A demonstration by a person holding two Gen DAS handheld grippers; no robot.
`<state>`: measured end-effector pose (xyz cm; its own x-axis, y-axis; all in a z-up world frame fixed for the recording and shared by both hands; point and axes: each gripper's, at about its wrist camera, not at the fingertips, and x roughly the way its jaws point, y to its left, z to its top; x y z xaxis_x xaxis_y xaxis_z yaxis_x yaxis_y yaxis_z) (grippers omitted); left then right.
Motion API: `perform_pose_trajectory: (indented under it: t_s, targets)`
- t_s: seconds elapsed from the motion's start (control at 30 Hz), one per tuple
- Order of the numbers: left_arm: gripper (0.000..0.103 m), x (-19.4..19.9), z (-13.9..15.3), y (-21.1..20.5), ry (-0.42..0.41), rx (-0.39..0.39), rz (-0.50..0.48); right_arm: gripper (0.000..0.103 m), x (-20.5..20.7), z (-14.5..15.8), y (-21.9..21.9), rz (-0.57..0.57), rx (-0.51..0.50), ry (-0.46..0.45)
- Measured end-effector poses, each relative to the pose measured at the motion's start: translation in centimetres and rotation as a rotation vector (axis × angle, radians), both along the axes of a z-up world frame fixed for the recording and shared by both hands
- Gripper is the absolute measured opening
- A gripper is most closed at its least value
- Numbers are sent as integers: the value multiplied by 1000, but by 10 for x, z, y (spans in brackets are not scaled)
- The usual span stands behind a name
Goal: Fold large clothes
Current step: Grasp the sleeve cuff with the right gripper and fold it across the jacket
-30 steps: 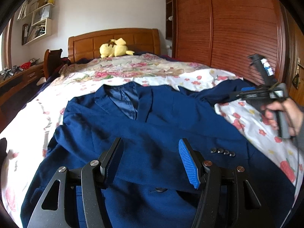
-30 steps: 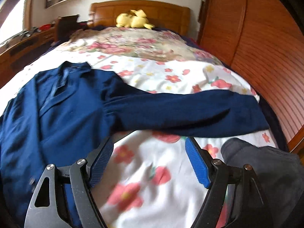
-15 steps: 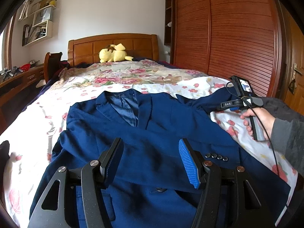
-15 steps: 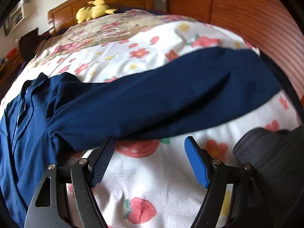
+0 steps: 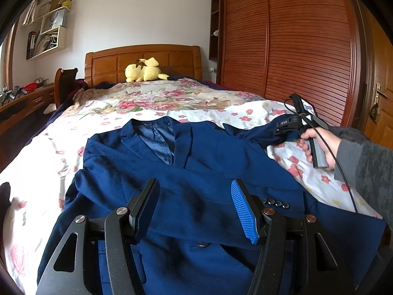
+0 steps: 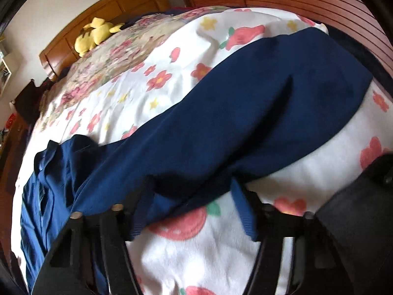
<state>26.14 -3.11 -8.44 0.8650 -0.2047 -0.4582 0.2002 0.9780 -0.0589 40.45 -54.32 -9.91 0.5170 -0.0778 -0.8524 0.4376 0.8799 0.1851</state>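
Observation:
A navy blue suit jacket (image 5: pixel 196 172) lies face up on the floral bed sheet, collar toward the headboard. One sleeve is folded across its front, with cuff buttons (image 5: pixel 275 202) showing. The other sleeve (image 6: pixel 245 127) stretches out to the right over the sheet. My left gripper (image 5: pixel 194 206) is open and empty, hovering over the jacket's lower front. My right gripper (image 6: pixel 189 209) is open, its fingers straddling the near edge of the outstretched sleeve; it also shows in the left wrist view (image 5: pixel 292 125) at that sleeve.
The bed (image 5: pixel 73 127) has a wooden headboard (image 5: pixel 142 59) with a yellow plush toy (image 5: pixel 143 72) on it. A wooden wardrobe (image 5: pixel 294 49) stands along the right side. A desk and chair (image 5: pixel 63 83) stand at the left.
My right gripper has moved forward and down onto the outstretched sleeve, which now sits between its fingers. My left gripper has stayed over the jacket front, tilting up slightly.

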Motion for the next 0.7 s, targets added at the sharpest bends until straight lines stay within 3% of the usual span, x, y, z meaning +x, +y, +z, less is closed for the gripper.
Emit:
perform_pose_trajectory:
  t_s: [0.07,0.17,0.37,0.5,0.7]
  targets:
    - [63,0,0,0,0,0,0,18,6,5,4,28,-47,14]
    - [63,-1,1,-1,-2,0,0,6,9,21,16,100,-114,-4]
    - [63,0,-1,-3,1,5,-5,4,-2,75,62,277,-229,-125]
    - [63,2,0,-3,6,0,-5,4,-23,100,114,440,-226,-182]
    - [63,3,-1,-4,7,2,-4,4,-49,95,185,648,-203,-149]
